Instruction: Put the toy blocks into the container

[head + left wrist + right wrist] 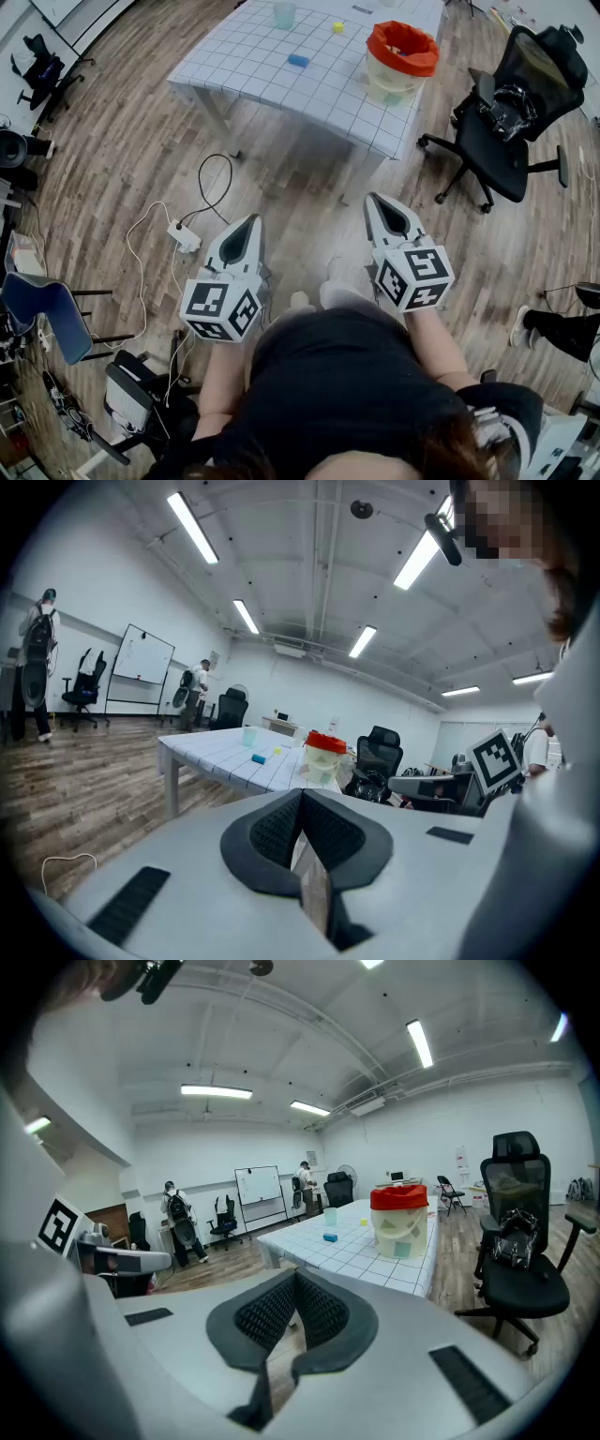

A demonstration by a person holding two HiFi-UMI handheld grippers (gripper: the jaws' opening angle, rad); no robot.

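Both tools are pressed together and empty, the left tool (250,223) and right tool (381,202) at lower centre over the wood floor (309,178). At the top, a blue block (298,61) and a yellow block (337,27) lie on the white gridded counter (246,70), left of the pale, orange-rimmed container (401,61).

Left claw (248,228) closed and empty, right claw (388,210) likewise, both angled slightly downward

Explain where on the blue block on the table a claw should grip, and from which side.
Probably across its two long sides, coming from above: the blue block lies flat and low on the table, oblong, with open space around it, so its narrower width is easiest to span.
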